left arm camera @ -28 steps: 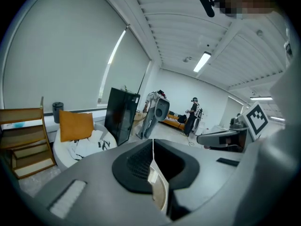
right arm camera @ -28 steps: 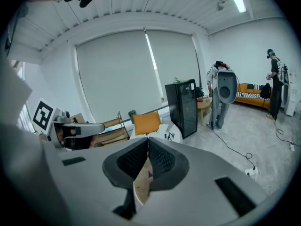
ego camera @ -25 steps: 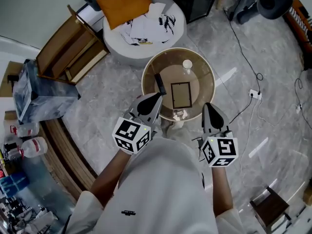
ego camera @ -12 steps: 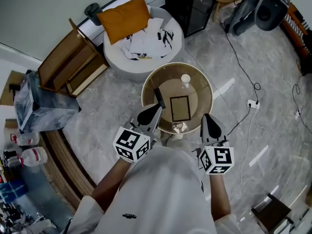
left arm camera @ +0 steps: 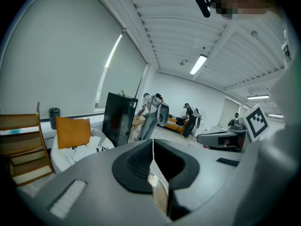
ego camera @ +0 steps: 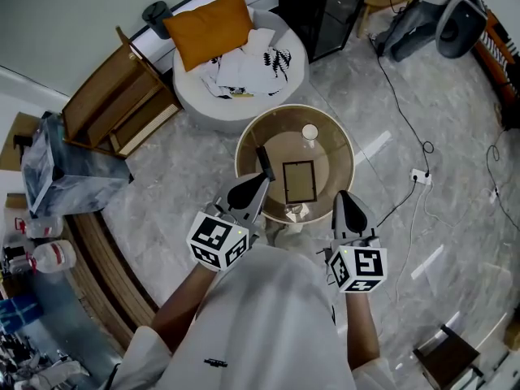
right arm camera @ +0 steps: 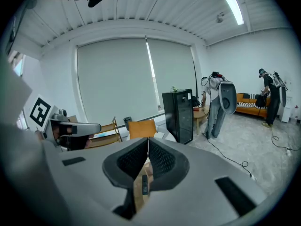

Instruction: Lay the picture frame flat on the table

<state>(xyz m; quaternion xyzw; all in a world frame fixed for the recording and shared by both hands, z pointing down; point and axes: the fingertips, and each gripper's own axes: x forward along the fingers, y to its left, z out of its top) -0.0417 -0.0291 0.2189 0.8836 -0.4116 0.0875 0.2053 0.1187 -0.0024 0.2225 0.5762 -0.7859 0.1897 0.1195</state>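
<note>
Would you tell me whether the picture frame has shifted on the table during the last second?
No. The picture frame keeps its place on the round table, just as far from the white cup; only the view shifted.

No readable text or labels.

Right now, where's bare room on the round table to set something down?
Widest bare patch: right side, between picture frame and table rim, nearer than the white cup. Smaller one at far left, between black bar and rim. Crowded: frame fills the centre; crumpled paper sits at the near edge, left gripper above the near-left rim.
</note>
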